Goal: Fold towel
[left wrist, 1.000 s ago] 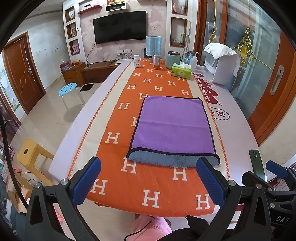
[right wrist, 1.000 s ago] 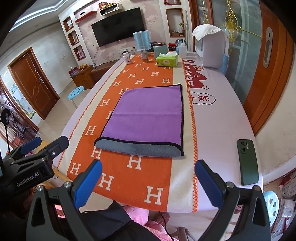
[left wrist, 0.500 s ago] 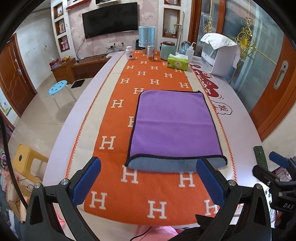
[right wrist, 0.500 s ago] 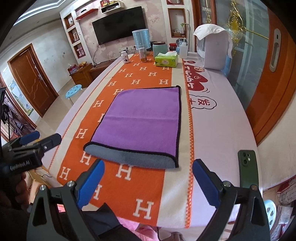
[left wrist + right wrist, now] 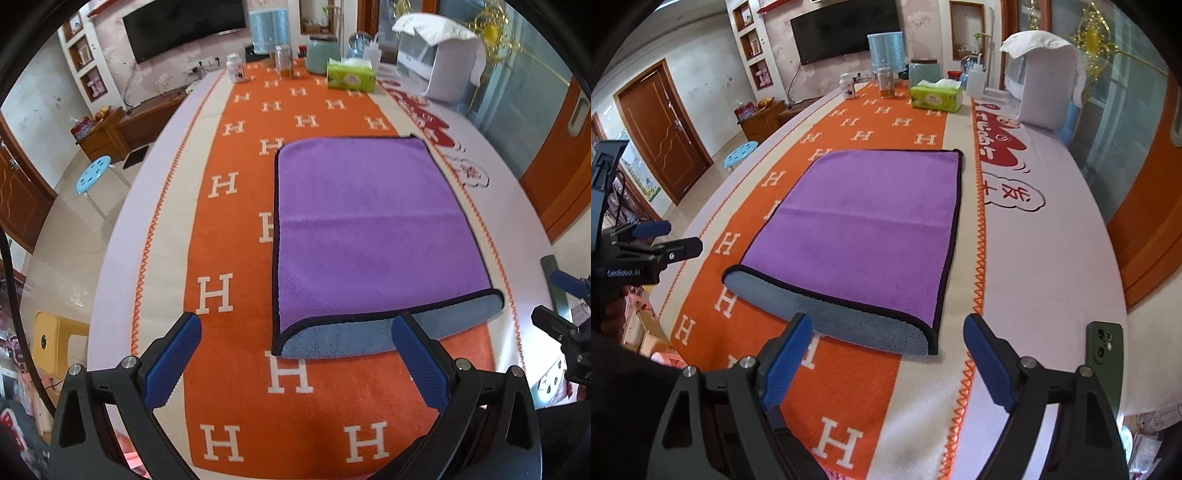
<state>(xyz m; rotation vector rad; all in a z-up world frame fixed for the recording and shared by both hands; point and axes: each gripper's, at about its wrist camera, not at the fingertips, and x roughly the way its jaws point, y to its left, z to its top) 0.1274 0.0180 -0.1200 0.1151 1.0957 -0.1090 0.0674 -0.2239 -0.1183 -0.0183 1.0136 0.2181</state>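
Observation:
A purple towel (image 5: 365, 229) with black trim lies folded in half on the orange H-patterned table runner (image 5: 229, 229), its grey-blue underside showing along the rolled near edge. It also shows in the right wrist view (image 5: 871, 229). My left gripper (image 5: 295, 354) is open and empty, just in front of the towel's near left corner. My right gripper (image 5: 886, 354) is open and empty, just in front of the towel's near right corner. Neither touches the towel.
A dark green phone (image 5: 1104, 354) lies near the table's right front edge. At the far end stand a green tissue box (image 5: 351, 75), jars, a water bottle and a white appliance (image 5: 443, 55). A blue stool (image 5: 92, 179) and a yellow stool (image 5: 48, 343) stand on the floor left.
Both grippers have moved forward and lower toward the towel's near edge, which now looms larger. Both stay open. The towel has not moved.

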